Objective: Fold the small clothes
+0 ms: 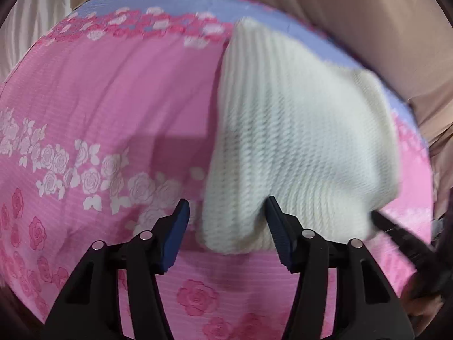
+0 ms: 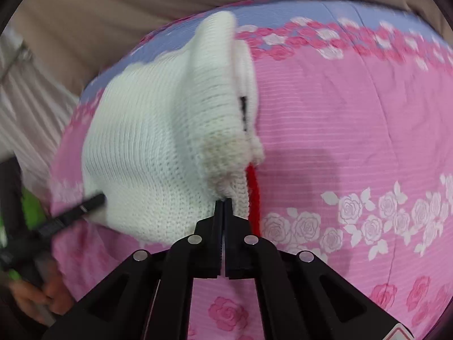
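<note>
A small white knitted garment (image 1: 297, 130) lies partly folded on a pink rose-print sheet (image 1: 113, 90). My left gripper (image 1: 227, 202) is open, and the garment's near corner sits between its blue pads (image 1: 177, 235) without being pinched. My right gripper (image 2: 223, 203) is shut on the knit garment (image 2: 147, 141) at its near edge, beside a red trim (image 2: 252, 187). A thick ribbed hem (image 2: 215, 85) is turned up over the top layer. The left gripper's fingers (image 2: 85, 205) touch the garment's left side in the right wrist view. The right gripper's fingers (image 1: 396, 232) reach its right corner in the left wrist view.
The sheet has a lilac border (image 2: 325, 14) along its far edge. Beige fabric (image 1: 354, 14) hangs behind it, with pale pleated cloth (image 2: 28, 90) at the left. A person's hand (image 2: 48, 297) holds the left gripper. Open pink sheet (image 2: 354, 119) lies right of the garment.
</note>
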Available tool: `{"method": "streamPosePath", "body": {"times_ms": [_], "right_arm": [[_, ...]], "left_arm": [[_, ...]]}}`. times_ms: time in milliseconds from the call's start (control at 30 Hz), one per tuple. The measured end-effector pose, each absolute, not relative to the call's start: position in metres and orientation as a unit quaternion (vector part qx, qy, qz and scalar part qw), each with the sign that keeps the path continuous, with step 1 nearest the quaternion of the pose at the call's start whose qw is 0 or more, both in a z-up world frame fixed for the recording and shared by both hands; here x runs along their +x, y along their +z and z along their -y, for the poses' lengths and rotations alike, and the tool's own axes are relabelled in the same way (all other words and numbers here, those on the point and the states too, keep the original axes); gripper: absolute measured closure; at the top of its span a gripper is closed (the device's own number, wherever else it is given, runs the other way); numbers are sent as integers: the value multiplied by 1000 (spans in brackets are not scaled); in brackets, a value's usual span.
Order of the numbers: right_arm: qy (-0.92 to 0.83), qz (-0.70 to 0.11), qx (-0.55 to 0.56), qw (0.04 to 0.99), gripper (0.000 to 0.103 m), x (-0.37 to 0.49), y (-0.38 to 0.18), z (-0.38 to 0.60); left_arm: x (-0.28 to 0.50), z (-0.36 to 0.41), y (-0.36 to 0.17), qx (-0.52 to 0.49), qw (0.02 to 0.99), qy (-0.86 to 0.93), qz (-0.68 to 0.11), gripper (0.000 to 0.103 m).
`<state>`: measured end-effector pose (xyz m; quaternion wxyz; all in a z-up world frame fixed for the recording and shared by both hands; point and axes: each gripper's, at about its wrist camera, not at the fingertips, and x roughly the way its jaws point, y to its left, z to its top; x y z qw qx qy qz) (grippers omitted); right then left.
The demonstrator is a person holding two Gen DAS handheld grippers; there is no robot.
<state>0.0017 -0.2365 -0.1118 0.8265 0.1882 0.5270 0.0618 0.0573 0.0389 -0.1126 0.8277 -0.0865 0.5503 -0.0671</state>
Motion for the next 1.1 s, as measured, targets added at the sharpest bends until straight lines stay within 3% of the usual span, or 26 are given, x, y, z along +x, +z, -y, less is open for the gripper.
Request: {"method": "streamPosePath", "body": {"times_ms": [100,233,367,500,767,800,900,1100], "right_arm": [[61,-507,148,847,103,-7,-86,228],[23,-572,100,814,101,5,-131,224],[24,-530,155,834,101,-17,-91,236],[9,-487,157,859,92,-52,-53,237],[6,-472,125,873,92,-81,-42,215],[11,-476,120,871,89,-81,-45,208],[19,-490,118,864,68,-71,-57,201],[24,-507,179,843,64,-44,-82,202]], "left_arm": [[54,-51,-109,-120,828,-65,-545,49],[54,-46,-115,-87,832,-54,-546,46],[44,-37,-90,-57,845,-49,-529,47],[27,-28,-65,-29,860,-51,-508,38],[2,-10,-38,-3,877,-57,-478,29],[1,-10,-37,-3,877,-58,-477,29],[0,-10,-36,-1,875,-60,-481,26],[6,-36,-51,-1,867,-48,-496,23]]}}
